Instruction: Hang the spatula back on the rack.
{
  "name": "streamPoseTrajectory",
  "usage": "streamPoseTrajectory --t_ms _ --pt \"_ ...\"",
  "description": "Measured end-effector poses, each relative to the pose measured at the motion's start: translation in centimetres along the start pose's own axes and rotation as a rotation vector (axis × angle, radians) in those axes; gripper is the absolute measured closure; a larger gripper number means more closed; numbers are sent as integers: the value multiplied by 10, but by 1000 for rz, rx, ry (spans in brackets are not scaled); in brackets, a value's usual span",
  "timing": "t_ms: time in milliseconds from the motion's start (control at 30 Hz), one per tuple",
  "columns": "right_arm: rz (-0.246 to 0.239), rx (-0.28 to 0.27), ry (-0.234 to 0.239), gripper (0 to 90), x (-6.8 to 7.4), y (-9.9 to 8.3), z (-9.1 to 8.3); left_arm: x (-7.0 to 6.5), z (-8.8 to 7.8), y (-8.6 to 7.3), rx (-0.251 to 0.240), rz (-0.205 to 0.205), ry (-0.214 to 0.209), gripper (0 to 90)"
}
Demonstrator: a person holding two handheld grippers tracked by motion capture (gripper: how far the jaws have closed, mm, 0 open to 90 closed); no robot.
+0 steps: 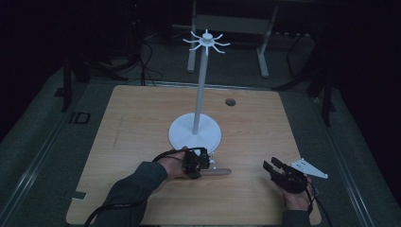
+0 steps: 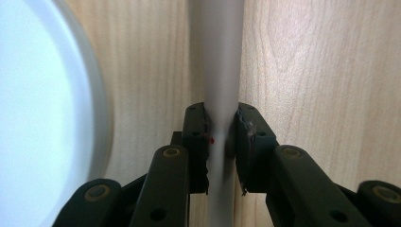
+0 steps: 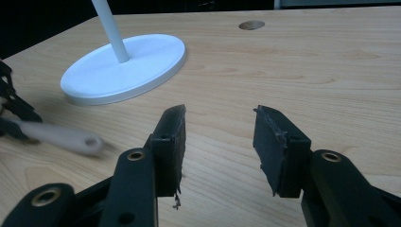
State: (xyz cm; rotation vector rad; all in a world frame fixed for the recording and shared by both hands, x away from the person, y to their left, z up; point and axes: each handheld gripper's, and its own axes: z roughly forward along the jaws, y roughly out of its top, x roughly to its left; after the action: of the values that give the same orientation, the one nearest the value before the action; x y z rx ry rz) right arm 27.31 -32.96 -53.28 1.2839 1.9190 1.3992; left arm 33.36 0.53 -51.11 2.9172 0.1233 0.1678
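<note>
I have the left gripper (image 1: pixel 202 160) clamped on the grey utensil handle (image 2: pixel 220 85) lying beside the white stand's base (image 1: pixel 195 133), right gripper (image 1: pixel 276 169) spread empty; next, I judge, lift toward the top hooks (image 1: pixel 206 42).

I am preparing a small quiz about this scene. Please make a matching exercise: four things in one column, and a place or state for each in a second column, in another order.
Things:
1. left gripper
2. right gripper
3. white stand
4. round hole

Places or states:
a. in the tabletop beyond the stand, to the right
b. jaws apart, nothing between them
c. upright at the table's middle, hooks on top
d. jaws closed on a pale handle

Pairs: 1-d, 2-b, 3-c, 4-a
</note>
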Motion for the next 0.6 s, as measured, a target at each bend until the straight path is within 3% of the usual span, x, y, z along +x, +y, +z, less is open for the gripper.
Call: streamPoseTrajectory --t_ms 300,367,467,533,600 --pt "-2 6 0 540 1 -1 1 6 -37 -11 -197 -86 12 762" --pt "-2 6 0 540 1 -1 1 6 -40 -11 -212 -92 18 762" --pt "0 5 -1 540 1 -1 1 7 -52 -14 -289 -117 41 762" --pt "1 5 -2 540 1 -1 1 7 -54 -14 -304 -122 42 762" --pt "1 3 -5 539 1 -1 1 6 -62 -17 -361 -144 62 763"
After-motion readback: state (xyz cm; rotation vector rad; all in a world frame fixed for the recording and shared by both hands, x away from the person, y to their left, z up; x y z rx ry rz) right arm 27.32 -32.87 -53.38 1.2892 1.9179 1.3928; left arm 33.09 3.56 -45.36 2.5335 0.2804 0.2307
